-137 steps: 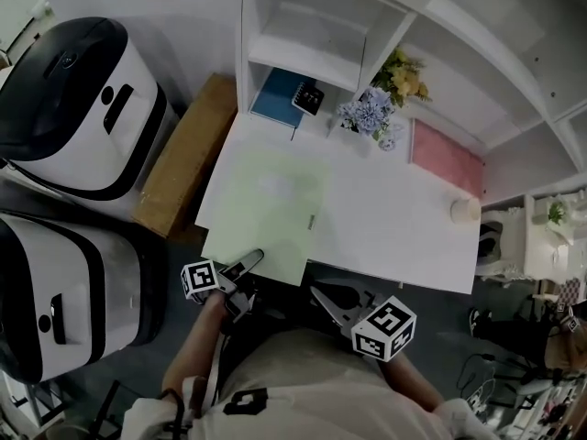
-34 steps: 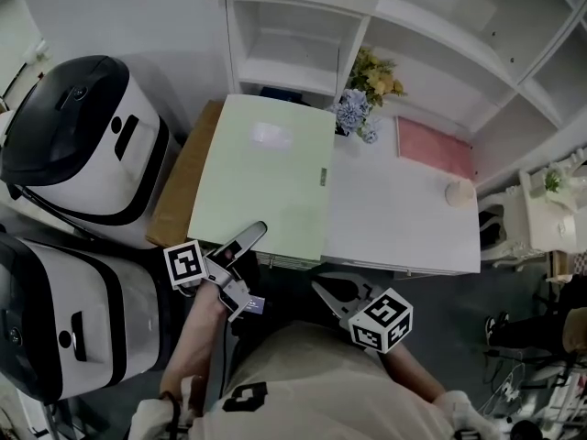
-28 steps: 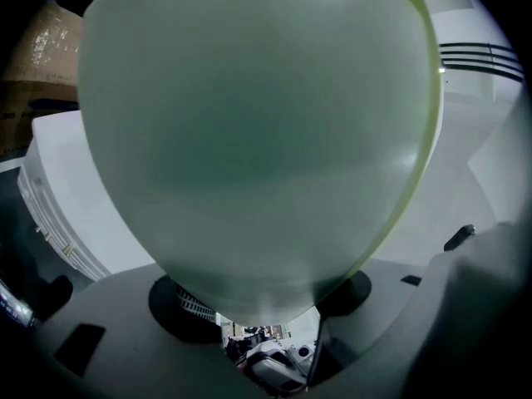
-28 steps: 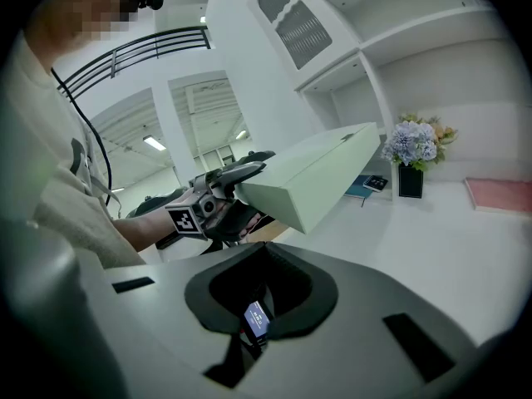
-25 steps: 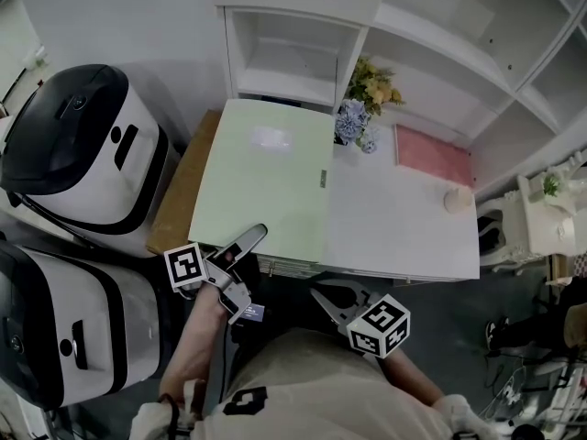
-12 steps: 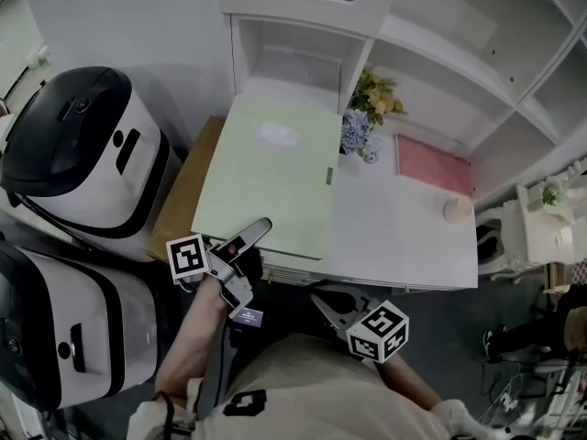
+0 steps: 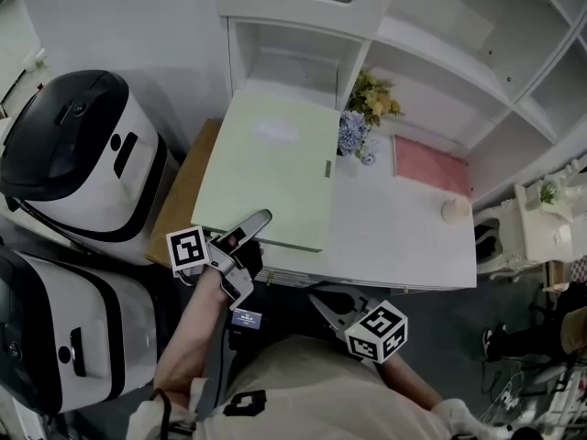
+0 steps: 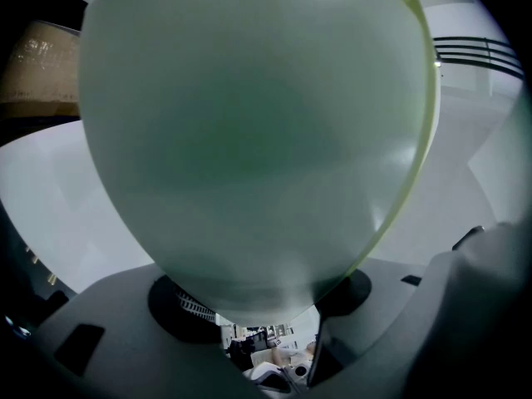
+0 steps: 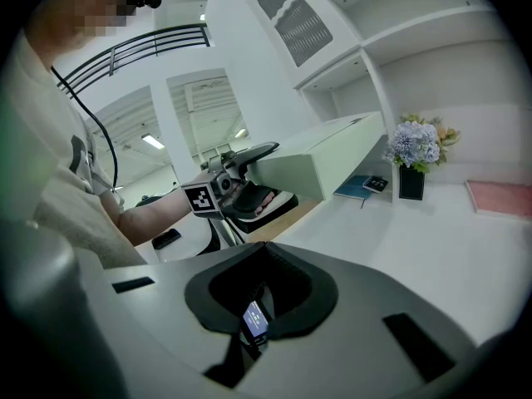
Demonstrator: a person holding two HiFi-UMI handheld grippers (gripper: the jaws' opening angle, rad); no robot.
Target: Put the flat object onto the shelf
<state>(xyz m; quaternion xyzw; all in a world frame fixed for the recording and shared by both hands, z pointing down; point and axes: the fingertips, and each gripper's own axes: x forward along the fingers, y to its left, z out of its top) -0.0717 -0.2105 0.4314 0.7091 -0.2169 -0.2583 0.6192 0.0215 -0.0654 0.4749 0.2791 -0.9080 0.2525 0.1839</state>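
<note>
Closest in, low by the person's torso: right gripper [image 7: 323, 302], jaws drawn together, pinching nothing; off to its left and slightly ahead, left gripper [image 7: 255, 222], jaws part-spread and clamped on the near corner of the flat object [image 7: 271, 168], one jaw lying over the top face; along those jaws, pale green surface filling most of the left gripper view; held level and clear above the white desk [image 7: 404, 236], stretching straight ahead of the left gripper, far edge at the mouth of the lower-left compartment of the shelf [image 7: 293, 62]; resting there or hovering, hard to tell; under that far end, in the right gripper view, a blue notebook [image 9: 359, 187] flat on the desk; ahead and right of the left gripper, just beside the flat object's far right corner, a vase of flowers [image 7: 356, 134]; further right, a pink flat item [image 7: 431, 165] at the back of the desk and a white round thing [image 7: 455, 211] near its right edge; left of the left gripper, below desk height, a cardboard box [image 7: 179, 191] and two white-and-black machines [image 7: 78, 145].
</note>
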